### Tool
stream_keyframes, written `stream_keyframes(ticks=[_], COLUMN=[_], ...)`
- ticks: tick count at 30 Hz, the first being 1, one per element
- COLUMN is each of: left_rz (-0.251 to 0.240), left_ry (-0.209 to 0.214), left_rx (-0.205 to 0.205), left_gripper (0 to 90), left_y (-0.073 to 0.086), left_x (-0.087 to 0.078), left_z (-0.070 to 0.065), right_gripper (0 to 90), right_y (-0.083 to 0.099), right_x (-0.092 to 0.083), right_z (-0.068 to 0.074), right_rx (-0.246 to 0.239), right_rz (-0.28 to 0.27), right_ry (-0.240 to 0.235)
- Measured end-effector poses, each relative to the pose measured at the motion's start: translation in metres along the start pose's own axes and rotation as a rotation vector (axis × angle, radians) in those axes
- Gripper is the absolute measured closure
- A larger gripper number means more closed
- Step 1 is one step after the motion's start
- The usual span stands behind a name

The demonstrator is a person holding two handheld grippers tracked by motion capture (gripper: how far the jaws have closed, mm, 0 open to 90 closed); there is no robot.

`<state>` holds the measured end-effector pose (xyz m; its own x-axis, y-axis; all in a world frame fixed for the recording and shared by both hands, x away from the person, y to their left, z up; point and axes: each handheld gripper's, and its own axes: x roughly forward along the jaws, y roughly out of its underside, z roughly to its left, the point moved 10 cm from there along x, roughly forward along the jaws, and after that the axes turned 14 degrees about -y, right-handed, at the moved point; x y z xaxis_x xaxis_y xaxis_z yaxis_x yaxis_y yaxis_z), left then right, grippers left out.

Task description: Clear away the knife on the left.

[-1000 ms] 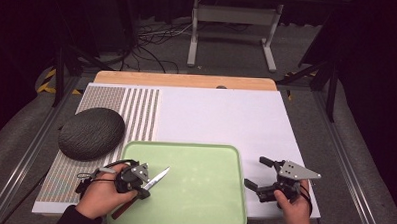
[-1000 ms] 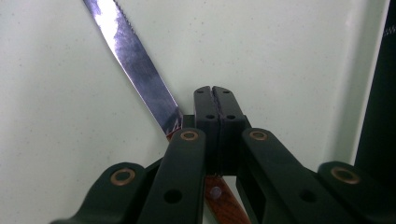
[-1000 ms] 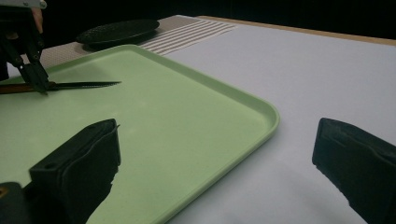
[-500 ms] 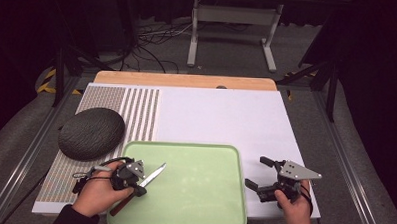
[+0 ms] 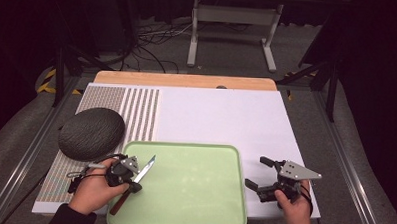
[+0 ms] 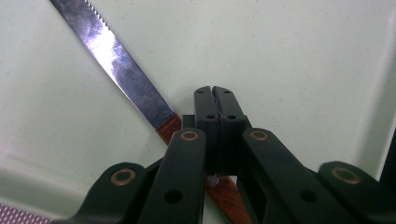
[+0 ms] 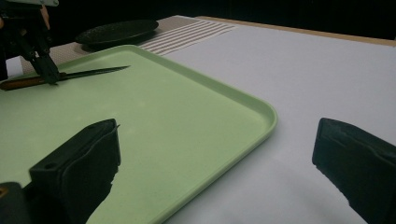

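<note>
So, starting at the left edge of the bench (image 5: 221,118): there's a dark grey round plate (image 5: 91,133) sitting on the striped placemat (image 5: 136,110), touching nothing. Just right of it, the left tongs (image 5: 130,175) are clamped on the wooden handle of a serrated knife (image 5: 143,170), right near where the blade starts. In the left gripper view the pads look pressed nearly flat together with the handle (image 6: 229,196) running underneath them, so the bite is thin. The knife sits over the left part of the pale green tray (image 5: 193,202), blade tip pointing up and away toward the tray's far rim; I can't tell whether it's resting on the tray or just off it.

If the idea is to lay the knife down here, I'd say keep it low and flat and lower it gently until the blade lies on the tray before letting go. With a pinch that narrow, the blade end could easily swing or droop, so no quick wrist twists.

Over on the right, the right tongs (image 5: 258,172) are wide apart, holding nothing, hovering over the white bench just past the tray's right rim.
</note>
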<state>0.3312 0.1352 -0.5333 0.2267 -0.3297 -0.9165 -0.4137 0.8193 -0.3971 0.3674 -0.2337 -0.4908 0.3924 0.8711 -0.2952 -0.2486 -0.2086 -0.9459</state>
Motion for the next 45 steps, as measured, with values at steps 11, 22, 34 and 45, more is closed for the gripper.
stream_keyframes(ticks=[11,22,34,45], left_rz=[0.005,0.013,0.019,0.036], left_ry=[-0.014,-0.027,-0.034,-0.038], left_rx=[-0.028,-0.060,-0.098,-0.114], left_gripper=[90.0,90.0,89.4,89.2], left_y=[0.006,0.010,0.017,0.021], left_x=[-0.002,-0.003,-0.006,-0.007], left_z=[0.007,0.013,0.019,0.021], right_gripper=[1.9,1.9,1.9,1.9], right_y=[0.000,0.000,0.000,0.001], right_x=[0.000,0.000,0.000,0.000], right_z=[0.000,0.000,0.000,0.000], right_rx=[0.001,0.000,0.002,0.006], right_rz=[0.000,-0.001,0.001,0.000], right_ry=[0.001,-0.001,0.001,-0.002])
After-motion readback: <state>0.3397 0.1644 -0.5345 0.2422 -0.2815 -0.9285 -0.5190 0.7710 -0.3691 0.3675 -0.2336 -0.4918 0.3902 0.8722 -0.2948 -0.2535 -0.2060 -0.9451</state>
